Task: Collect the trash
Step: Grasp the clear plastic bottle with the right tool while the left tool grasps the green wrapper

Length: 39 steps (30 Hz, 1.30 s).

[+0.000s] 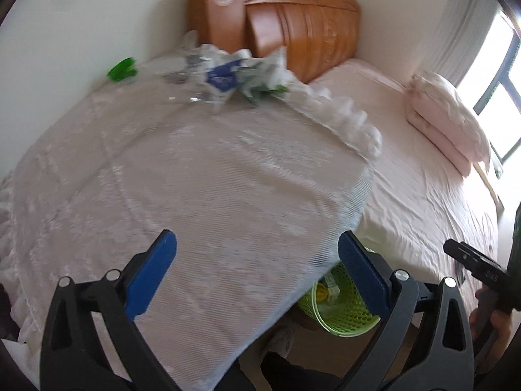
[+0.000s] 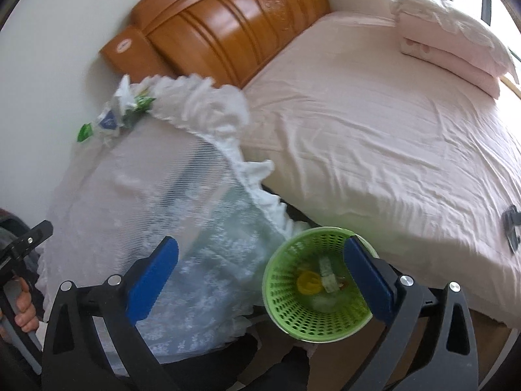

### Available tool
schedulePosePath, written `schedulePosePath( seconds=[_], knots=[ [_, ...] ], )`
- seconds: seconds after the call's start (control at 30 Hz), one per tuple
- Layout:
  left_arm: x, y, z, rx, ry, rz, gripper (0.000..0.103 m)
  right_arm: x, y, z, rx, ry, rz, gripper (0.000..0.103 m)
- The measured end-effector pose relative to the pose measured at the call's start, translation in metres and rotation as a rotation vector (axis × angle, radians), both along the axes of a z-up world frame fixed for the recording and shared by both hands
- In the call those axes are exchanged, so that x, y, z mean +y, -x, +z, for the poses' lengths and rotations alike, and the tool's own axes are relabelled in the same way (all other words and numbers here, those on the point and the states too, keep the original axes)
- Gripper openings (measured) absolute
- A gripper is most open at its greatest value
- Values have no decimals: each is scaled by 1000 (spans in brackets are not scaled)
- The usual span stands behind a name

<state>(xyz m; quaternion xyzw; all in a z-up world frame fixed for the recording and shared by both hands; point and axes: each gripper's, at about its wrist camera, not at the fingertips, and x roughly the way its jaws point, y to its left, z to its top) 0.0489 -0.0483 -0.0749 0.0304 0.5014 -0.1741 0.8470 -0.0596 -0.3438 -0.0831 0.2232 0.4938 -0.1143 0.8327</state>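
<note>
A heap of crumpled wrappers (image 1: 224,71), clear, blue and green, lies at the far end of a lace-covered table (image 1: 182,189) against the wall; it also shows in the right wrist view (image 2: 120,114). A loose green scrap (image 1: 122,70) lies left of it. A green mesh waste basket (image 2: 314,283) stands on the floor between table and bed, with a yellow lid and paper inside. My left gripper (image 1: 257,273) is open and empty over the table's near end. My right gripper (image 2: 260,277) is open and empty above the basket.
A bed with a pink sheet (image 2: 374,123) fills the right side, with folded pink bedding (image 2: 456,42) at its far corner. A wooden headboard (image 2: 228,26) stands against the wall. A window (image 1: 501,75) is at the far right.
</note>
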Motion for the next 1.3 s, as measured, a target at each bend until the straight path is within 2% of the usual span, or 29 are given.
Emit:
schedulePosePath(
  seconds=[0.13, 0.23, 0.33, 0.47, 0.63, 0.77, 0.83, 1.0, 1.1, 1.17, 1.3],
  knots=[
    [25, -14, 0, -6, -6, 42, 95, 28, -29, 5, -15, -10, 78, 101],
    [46, -29, 0, -10, -21, 77, 95, 61, -60, 10, -40, 6, 188, 100],
    [67, -44, 0, -9, -20, 117, 95, 103, -100, 15, -67, 42, 351, 100],
    [96, -69, 2, -18, -24, 169, 95, 167, -160, 19, -116, 152, 618, 100],
    [125, -101, -2, -5, -22, 226, 95, 226, -225, 11, -161, 267, 873, 100],
    [152, -125, -5, 6, -14, 276, 95, 272, -274, -2, -177, 474, 1091, 100],
    [161, -132, -6, 9, -9, 299, 95, 287, -296, -12, -163, 538, 1181, 100],
    [183, -150, -12, 21, -6, 361, 95, 308, -328, -39, -105, 628, 1335, 98],
    [189, -160, -15, 31, 6, 383, 95, 318, -332, -50, -81, 662, 1399, 86],
    [190, -166, -17, 39, 19, 392, 95, 321, -336, -55, -60, 667, 1427, 73],
    [191, -183, -17, 45, 46, 410, 95, 324, -342, -56, -61, 647, 1427, 71]
  ],
)
